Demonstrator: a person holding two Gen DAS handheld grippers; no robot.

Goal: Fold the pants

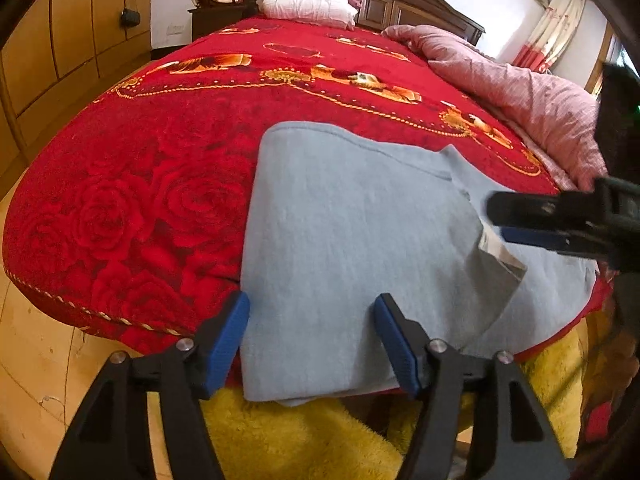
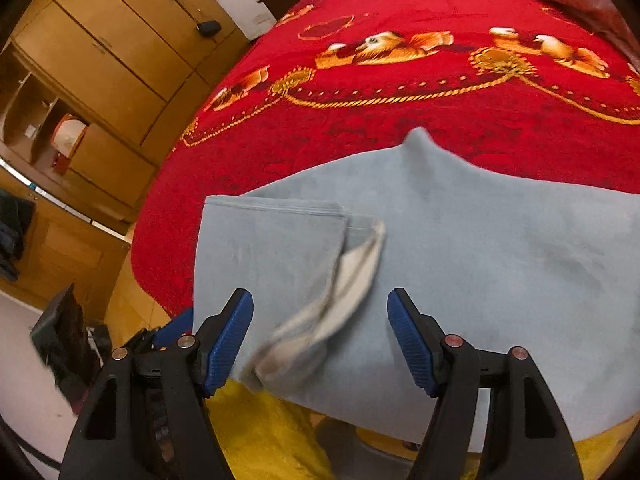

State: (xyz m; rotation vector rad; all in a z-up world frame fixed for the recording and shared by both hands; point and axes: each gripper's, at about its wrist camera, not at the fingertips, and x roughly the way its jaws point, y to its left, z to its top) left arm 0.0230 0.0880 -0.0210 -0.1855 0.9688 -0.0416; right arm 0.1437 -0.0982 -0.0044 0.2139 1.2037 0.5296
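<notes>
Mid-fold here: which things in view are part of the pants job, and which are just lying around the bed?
Job:
- blue-grey pants, partly folded on the bed's near edge
- left tool, open
- right tool, open

Lying about:
- red blanket
- pink quilt
- pillows
- yellow fleece
- wardrobe

One pair of light blue pants (image 1: 340, 240) on the bed — a single garment, folded over itself. Two grippers in play: the left gripper (image 1: 312, 340) and the right gripper (image 2: 320, 340), two blue-padded fingers (image 2: 230, 336) apiece. One red rose blanket (image 1: 140, 200), one yellow fleece (image 1: 300, 440) beneath, one pink quilt (image 1: 520, 88), two stacked pillows (image 1: 308, 4) — and one wooden wardrobe (image 2: 112, 60).
</notes>
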